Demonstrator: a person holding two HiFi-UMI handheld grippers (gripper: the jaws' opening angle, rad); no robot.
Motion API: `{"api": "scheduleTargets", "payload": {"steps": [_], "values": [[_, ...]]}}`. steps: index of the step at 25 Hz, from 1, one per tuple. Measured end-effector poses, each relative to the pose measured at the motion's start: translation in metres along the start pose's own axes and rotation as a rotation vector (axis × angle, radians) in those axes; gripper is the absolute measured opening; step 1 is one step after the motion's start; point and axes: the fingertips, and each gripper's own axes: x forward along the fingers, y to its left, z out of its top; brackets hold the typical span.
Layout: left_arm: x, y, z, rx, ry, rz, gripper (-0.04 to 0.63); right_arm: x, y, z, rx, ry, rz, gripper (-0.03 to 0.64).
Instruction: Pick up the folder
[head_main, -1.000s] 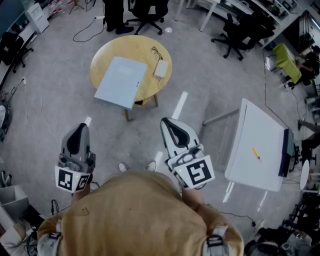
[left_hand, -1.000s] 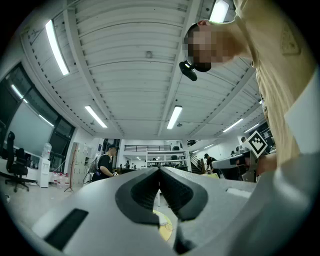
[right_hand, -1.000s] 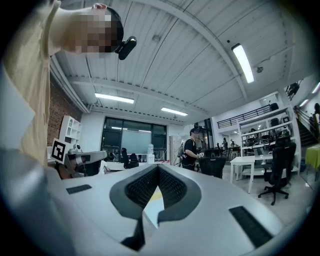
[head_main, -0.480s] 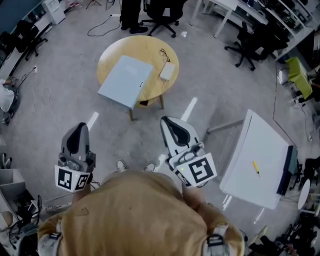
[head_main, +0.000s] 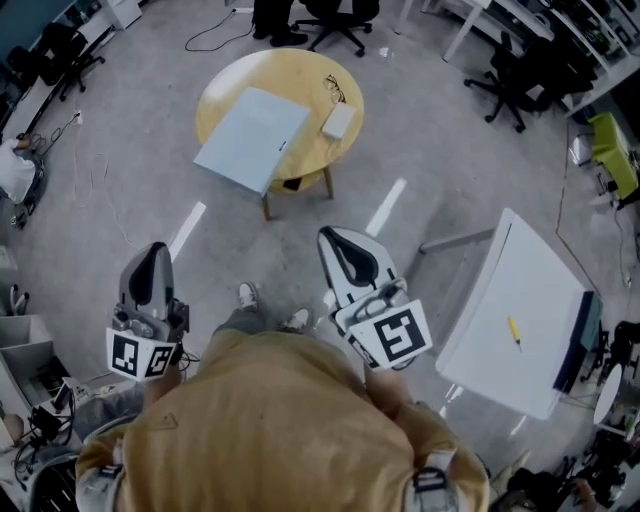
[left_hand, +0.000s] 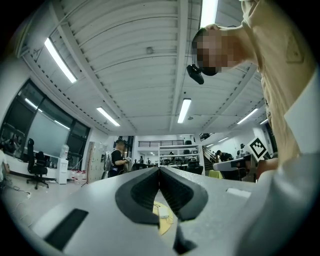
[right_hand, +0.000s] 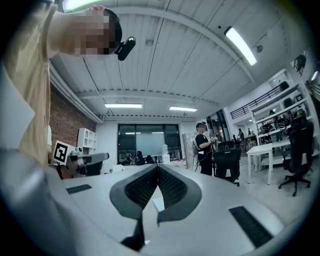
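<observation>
The light blue folder (head_main: 252, 135) lies flat on a round wooden table (head_main: 228, 82) far ahead of me, its near corner jutting over the rim. My left gripper (head_main: 155, 247) and right gripper (head_main: 333, 233) are held out in front of my body, well short of the table, and both point towards it. In the left gripper view the left gripper (left_hand: 160, 169) has its jaws pressed together with nothing between them. The right gripper (right_hand: 158, 166) is likewise shut and empty. A sliver of the wooden table (left_hand: 163, 227) shows below the left jaws.
A small white box (head_main: 338, 122) and a pair of glasses (head_main: 333, 88) lie beside the folder. A white desk (head_main: 520, 300) with a yellow pen (head_main: 513, 330) stands at the right. Office chairs (head_main: 500, 70) and a standing person (head_main: 270, 15) are beyond the table.
Both grippers stay shut and keep their place before my body. The floor has slid under me, and my shoes now show between the grippers.
</observation>
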Motion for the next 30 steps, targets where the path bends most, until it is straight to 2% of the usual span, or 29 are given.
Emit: {"api": "scheduleTargets", "payload": {"steps": [3,9,12,17,23,30], "values": [[-0.008,0.001,0.003,-0.033,-0.03,-0.037,0.003,-0.008,0.0,0.0,0.014,-0.014,-0.019,0.0],[0.0,0.019,0.005,-0.083,-0.075,-0.028,0.003,-0.02,-0.009,-0.012,0.0,0.018,-0.06,0.0],[0.009,0.023,0.0,-0.096,-0.08,-0.041,0.003,-0.012,-0.009,-0.007,0.002,0.003,-0.078,0.0],[0.026,0.038,-0.008,-0.135,-0.078,-0.049,0.003,0.004,-0.013,-0.012,-0.032,0.056,-0.067,0.0],[0.046,0.09,-0.027,-0.18,-0.054,-0.025,0.003,0.055,-0.023,-0.019,-0.027,0.071,-0.096,0.0],[0.08,0.148,-0.039,-0.253,-0.054,-0.034,0.003,0.115,-0.041,0.001,-0.071,0.07,-0.152,0.0]]}}
